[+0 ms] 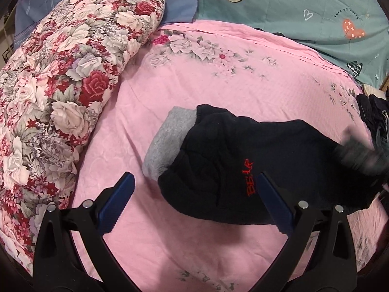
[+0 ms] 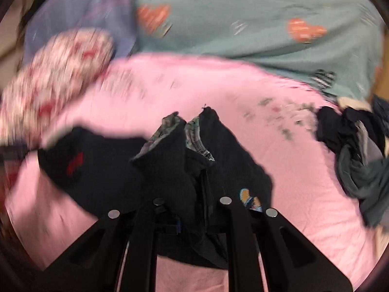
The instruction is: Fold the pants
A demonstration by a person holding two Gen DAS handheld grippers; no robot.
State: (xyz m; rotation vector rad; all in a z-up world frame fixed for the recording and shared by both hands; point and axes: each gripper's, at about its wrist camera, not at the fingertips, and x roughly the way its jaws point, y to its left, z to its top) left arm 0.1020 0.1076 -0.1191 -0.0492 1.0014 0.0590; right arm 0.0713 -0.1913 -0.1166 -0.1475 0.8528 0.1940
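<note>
The right claw point(image 2: 194, 160) is pinching the black pants point(image 1: 243, 160) on the pink bed point(image 1: 194, 85), carrying an end across to fold it, while the left claw point(image 1: 194, 202) is hovering wide open, gripping nothing.

You are working in a home bedroom, on a bed point(image 1: 218, 87) spread with a pink flowered sheet. A rolled floral quilt point(image 1: 63, 92) lies along its left side, a teal cover printed with hearts point(image 1: 304, 7) at the far end, and a heap of dark clothes point(image 2: 357, 146) at the right edge.
</note>
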